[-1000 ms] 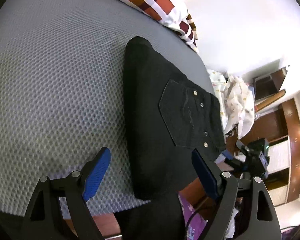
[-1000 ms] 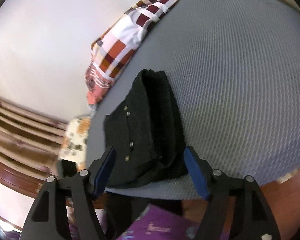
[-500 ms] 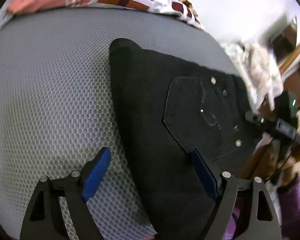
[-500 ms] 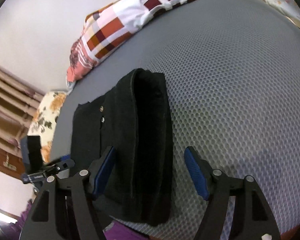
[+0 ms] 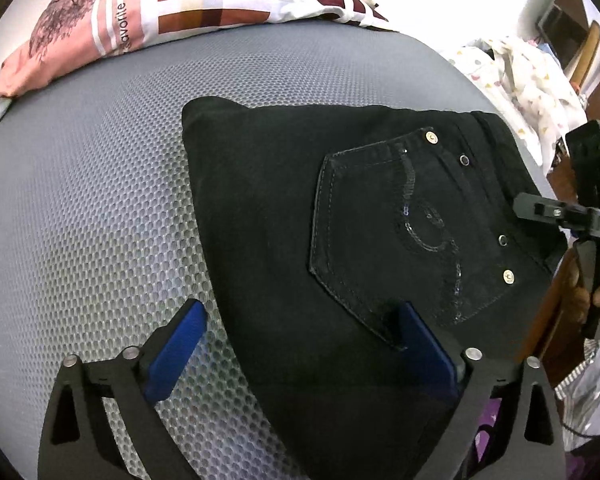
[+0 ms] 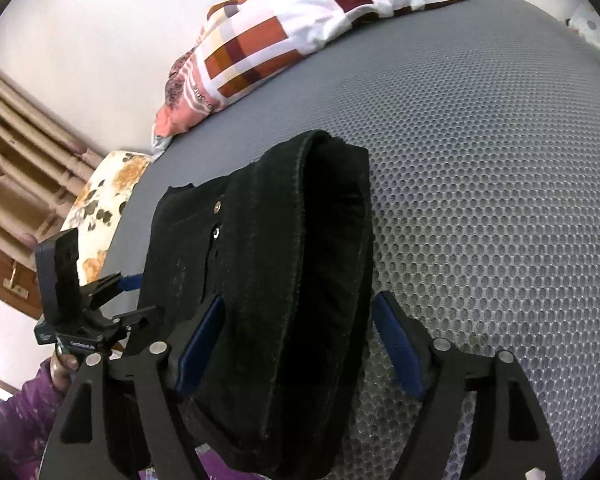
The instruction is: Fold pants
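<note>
Black folded pants [image 5: 340, 208] lie on a grey mesh mattress [image 5: 80, 200], back pocket and rivets facing up. My left gripper [image 5: 300, 328] hovers over their near edge with its jaws opening: one blue pad [image 5: 180, 340] is above the mattress, the other above the pocket's corner, and neither presses the cloth. In the right wrist view the pants [image 6: 292, 280] show their thick folded end. My right gripper [image 6: 300, 340] straddles that end with its jaws opening; the cloth is between the pads, and the right-hand pad stands clear of it.
A checked pillow [image 5: 180, 4] lies along the mattress's far edge by the white wall. A white patterned cloth [image 5: 532, 80] hangs beyond the mattress's right side. A floral cushion [image 6: 104, 200] and a curtain are at the left. A purple sleeve [image 6: 16, 420] shows below.
Both grippers have come in closer over the pants and rolled, and the jaws of both stand wider than before. The pants have stayed put on the mattress.
</note>
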Action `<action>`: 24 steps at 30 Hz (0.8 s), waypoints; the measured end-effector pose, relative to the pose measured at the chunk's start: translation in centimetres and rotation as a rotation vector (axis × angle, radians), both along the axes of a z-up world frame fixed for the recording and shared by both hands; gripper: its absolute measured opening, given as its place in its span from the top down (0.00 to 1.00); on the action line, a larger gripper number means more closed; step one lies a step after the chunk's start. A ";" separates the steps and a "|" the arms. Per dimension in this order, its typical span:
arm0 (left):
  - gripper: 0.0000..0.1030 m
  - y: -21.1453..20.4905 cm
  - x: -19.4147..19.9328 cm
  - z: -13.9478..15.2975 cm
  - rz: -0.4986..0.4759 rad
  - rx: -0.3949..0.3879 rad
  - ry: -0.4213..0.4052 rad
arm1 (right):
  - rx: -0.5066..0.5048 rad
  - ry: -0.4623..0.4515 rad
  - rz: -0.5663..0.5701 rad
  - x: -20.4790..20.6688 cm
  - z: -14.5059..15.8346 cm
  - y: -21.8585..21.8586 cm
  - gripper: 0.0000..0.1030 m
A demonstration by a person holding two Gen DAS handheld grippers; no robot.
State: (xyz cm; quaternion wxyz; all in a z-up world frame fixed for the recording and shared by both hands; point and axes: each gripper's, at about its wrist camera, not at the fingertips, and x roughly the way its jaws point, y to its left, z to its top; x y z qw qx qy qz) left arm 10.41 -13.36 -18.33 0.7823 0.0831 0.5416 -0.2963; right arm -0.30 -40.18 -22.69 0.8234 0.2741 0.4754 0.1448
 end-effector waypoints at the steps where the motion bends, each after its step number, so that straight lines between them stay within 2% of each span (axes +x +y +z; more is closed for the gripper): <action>1: 0.04 -0.1 0.0 -0.1 -0.002 0.003 -0.002 | 0.015 0.000 0.007 0.1 0.0 -0.1 0.21; 6: 0.01 -0.4 0.2 -0.2 -0.010 0.011 -0.011 | 0.099 0.004 0.040 0.8 -0.2 -0.2 0.01; 10: 0.00 -0.2 0.3 -0.4 -0.008 0.001 0.001 | 0.093 -0.025 0.056 0.4 0.0 0.0 0.01; 13: 0.00 -0.3 0.2 -0.4 -0.017 0.009 -0.015 | 0.108 -0.057 0.063 0.0 -0.1 -0.1 0.01; 17: 0.00 -0.5 0.1 -0.5 -0.028 -0.001 -0.035 | 0.092 -0.057 0.049 -0.1 -0.1 0.1 0.00; 23: 0.00 -1.0 0.1 -0.5 -0.078 -0.036 -0.052 | -0.040 -0.033 0.121 2.0 0.5 3.3 0.01; 24: 0.05 -1.0 0.0 -0.4 -0.085 -0.063 -0.056 | -0.037 -0.032 0.123 2.1 0.4 3.4 0.09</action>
